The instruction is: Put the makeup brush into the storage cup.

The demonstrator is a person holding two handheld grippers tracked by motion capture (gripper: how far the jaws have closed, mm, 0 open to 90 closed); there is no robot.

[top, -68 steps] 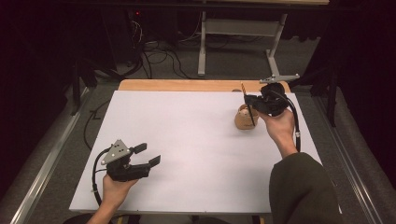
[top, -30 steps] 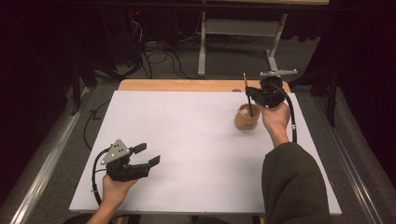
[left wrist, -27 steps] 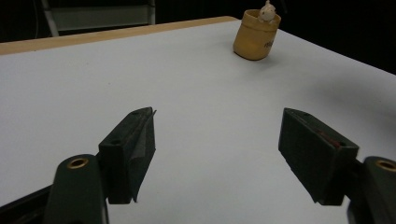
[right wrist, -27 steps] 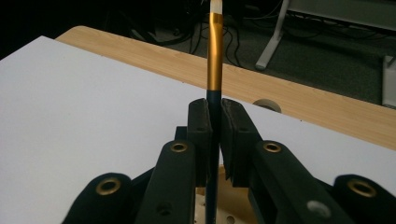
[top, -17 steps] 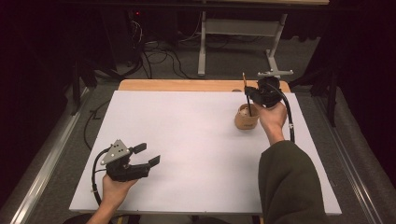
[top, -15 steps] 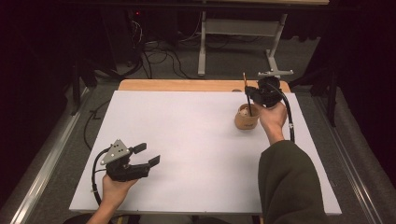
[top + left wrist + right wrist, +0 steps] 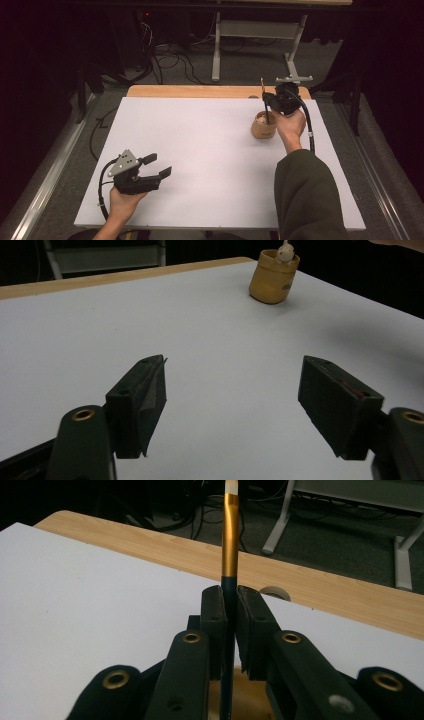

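A tan cup (image 7: 263, 129) stands at the far right of the white table top (image 7: 210, 150). My right gripper (image 7: 269, 100) hovers just above it, shut on a slim brush (image 7: 263, 92) held upright. In the right gripper view the brush (image 7: 230, 535) has a dark blue handle, a gold band and a white tip, and its lower end reaches down toward the cup (image 7: 250, 695). My left gripper (image 7: 159, 165) rests in a hand at the near left, open with nothing between its fingers. In the left gripper view (image 7: 232, 390) the cup (image 7: 272, 280) sits far off with a pale rounded thing (image 7: 285, 251) poking out.
A wooden strip (image 7: 200, 91) runs along the table's far edge. Behind it are a metal stand (image 7: 295, 50) and loose cables (image 7: 165, 55) on the floor. A dark green sleeve (image 7: 305, 195) lies over the table's near right.
Since the earliest frame my right hand has shifted slightly toward the far edge with the brush, which now stands more upright over the cup. The left gripper has not moved.
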